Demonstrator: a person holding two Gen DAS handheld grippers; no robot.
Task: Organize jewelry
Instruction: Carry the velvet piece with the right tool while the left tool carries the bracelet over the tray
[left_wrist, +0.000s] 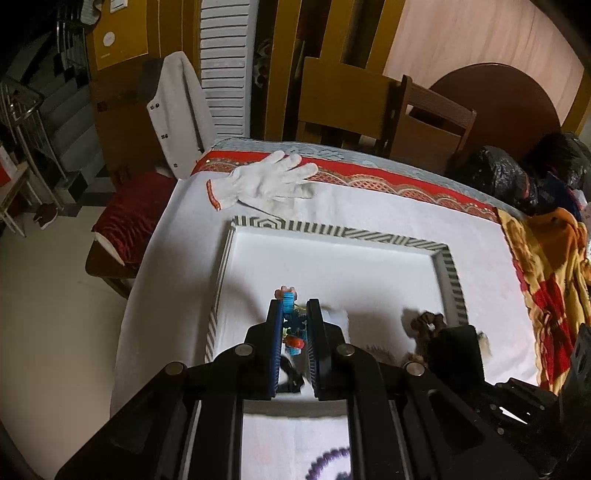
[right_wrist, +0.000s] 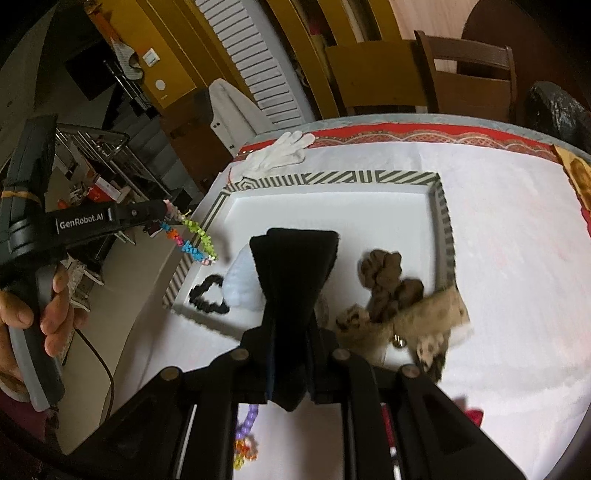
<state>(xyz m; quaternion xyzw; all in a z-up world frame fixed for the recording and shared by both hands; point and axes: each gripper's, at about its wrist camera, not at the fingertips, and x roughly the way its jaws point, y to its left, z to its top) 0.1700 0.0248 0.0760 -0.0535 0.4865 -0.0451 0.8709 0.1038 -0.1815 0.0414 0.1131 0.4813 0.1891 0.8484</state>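
White-covered table (right_wrist: 498, 258), striped-rim tray (right_wrist: 441, 206) at centre, right gripper (right_wrist: 291, 258) clamped on a black velvet bow (right_wrist: 295, 266), left gripper (left_wrist: 294, 314) at 9 o'clock clamped on a colourful bead bracelet (right_wrist: 192, 240), brown scrunchie (right_wrist: 384, 269) at 3 o'clock in tray, black scrunchie (right_wrist: 207, 295) at 8 o'clock.

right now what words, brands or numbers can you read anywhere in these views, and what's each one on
"GenRobot.AI": white print on the black body of the left gripper, seen from the right wrist view.
No other text is readable. The round white sticker on the yellow panel is too small and blurred to read.
The tray, white glove and colourful bead bracelet carry no lettering.
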